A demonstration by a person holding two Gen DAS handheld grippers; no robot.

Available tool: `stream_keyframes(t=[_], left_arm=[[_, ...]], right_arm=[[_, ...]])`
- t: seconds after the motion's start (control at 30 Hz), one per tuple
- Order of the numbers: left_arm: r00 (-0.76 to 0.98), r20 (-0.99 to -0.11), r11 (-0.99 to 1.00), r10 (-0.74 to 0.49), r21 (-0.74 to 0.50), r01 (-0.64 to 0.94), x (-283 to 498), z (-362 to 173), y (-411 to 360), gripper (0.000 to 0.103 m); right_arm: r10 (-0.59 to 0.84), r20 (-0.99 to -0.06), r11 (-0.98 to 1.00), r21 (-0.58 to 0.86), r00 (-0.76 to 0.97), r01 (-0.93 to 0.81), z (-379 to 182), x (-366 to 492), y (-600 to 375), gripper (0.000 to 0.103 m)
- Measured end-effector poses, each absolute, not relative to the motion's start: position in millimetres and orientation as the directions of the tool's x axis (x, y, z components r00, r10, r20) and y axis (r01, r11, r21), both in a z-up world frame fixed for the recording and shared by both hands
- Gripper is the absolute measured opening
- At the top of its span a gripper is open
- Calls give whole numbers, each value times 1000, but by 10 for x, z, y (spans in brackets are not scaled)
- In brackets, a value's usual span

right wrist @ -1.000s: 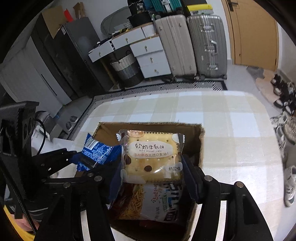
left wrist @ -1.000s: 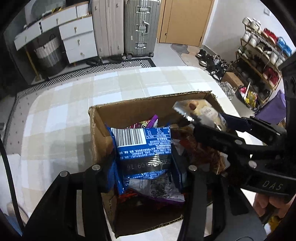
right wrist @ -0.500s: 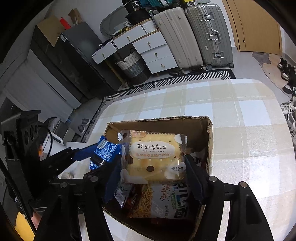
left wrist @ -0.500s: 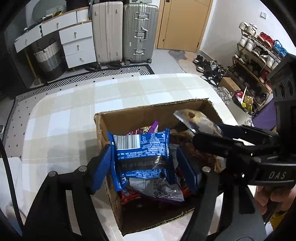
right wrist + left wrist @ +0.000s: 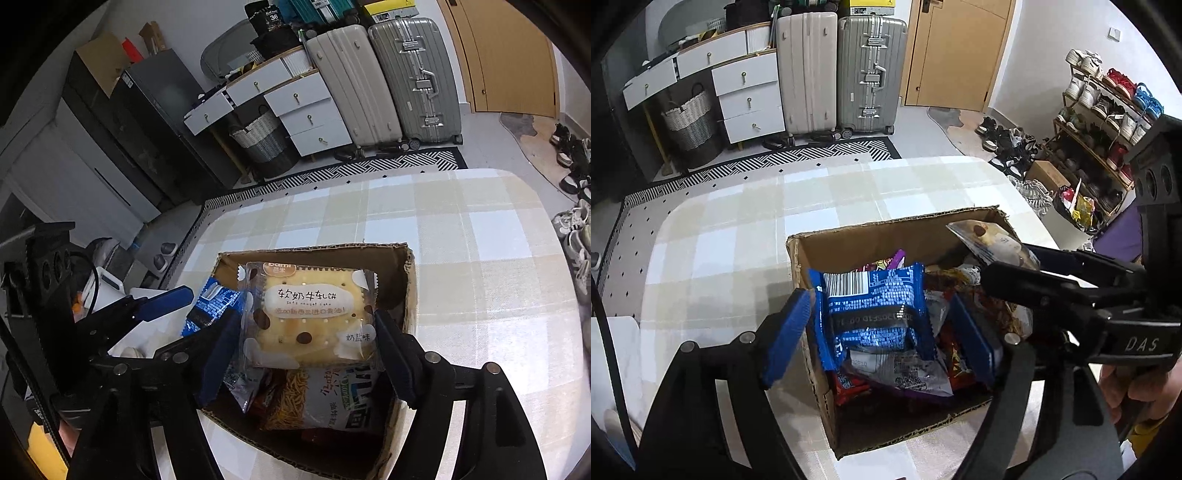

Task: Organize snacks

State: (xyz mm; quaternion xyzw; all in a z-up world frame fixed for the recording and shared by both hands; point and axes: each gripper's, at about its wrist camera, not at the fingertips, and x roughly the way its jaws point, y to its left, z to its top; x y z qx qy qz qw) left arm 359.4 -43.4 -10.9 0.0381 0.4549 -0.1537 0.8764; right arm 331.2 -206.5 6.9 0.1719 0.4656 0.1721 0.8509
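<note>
Now the left gripper (image 5: 875,328) is spread wide around a blue snack packet (image 5: 875,314), pads apart from it. A cracker packet (image 5: 308,317) is clamped by the right gripper (image 5: 306,343) above the cardboard box (image 5: 391,258) on the checked tablecloth (image 5: 461,229).

Checked bench (image 5: 738,229), two suitcases (image 5: 842,70) beside white drawers (image 5: 746,92), woven basket (image 5: 689,123), wooden door (image 5: 956,51), shoe rack (image 5: 1104,110), striped rug (image 5: 798,158)

Both wrist cameras look steeply down, close over the shared cardboard box (image 5: 882,236) (image 5: 399,266), from opposite sides, facing the suitcases (image 5: 871,70) (image 5: 417,77).
</note>
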Motion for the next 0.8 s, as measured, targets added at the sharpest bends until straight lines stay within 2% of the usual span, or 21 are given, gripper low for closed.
stream_keyframes(t=[0.1,0.17,0.5,0.8], left_arm=[[538,-809,949,-237,-75,306,3577,-104,-428,76],[536,-808,947,-245,-81,310,3577,-100,-439,76],[528,-799,937,-289,-122,329,3545,-39,-424,76],[525,-794,932,-306,-137,335,3485,36,-434,80]], right_arm=[[456,-739,881,455,496,-132,65,3315,-2070,75],[441,-747,889,438,498,-132,75,3317,-2072,81],[451,-730,884,443,514,-148,124,3299,-2080,84],[464,-712,875,461,528,-148,179,3245,-2103,84]])
